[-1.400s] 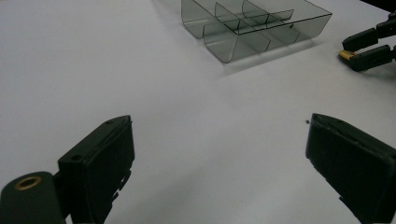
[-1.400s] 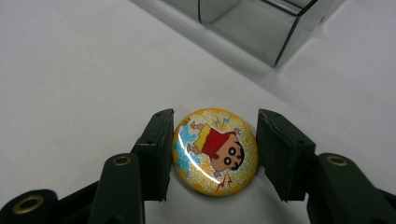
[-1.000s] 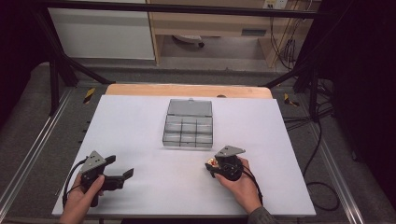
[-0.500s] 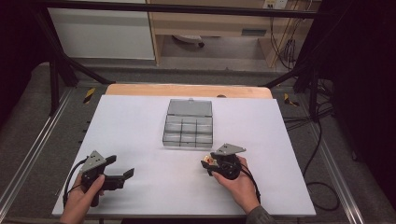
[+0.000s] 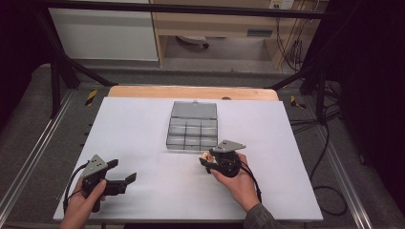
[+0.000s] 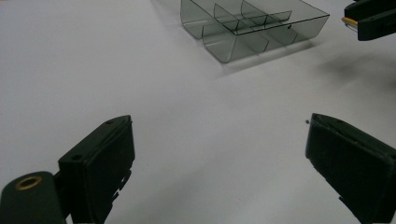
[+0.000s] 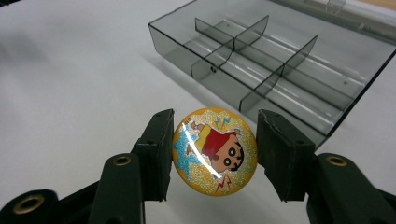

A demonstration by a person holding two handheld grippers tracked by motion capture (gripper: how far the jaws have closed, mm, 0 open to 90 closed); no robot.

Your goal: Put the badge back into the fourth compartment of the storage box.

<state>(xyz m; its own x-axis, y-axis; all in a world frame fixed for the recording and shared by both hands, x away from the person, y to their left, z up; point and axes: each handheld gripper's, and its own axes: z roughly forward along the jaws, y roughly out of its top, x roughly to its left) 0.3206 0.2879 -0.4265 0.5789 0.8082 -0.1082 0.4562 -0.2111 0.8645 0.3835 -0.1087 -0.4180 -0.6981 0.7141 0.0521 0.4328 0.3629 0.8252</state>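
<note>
On top of the big white table (image 5: 143,138) sits a smoky clear plastic organizer box (image 5: 192,131) with its lid flipped open toward the far edge, dividers splitting it into little compartments, all looking bare from what I can see. Next size down, the left gripper (image 5: 122,173) is parked near the front left corner, jaws spread wide with nothing between them, well apart from the box. The right gripper (image 5: 205,160) hangs just in front of the box's near edge, and it's clamped on a round yellow glittery badge (image 7: 215,151) with a cartoon kid on it, pinched by its rim from both sides, up off the table.
</note>
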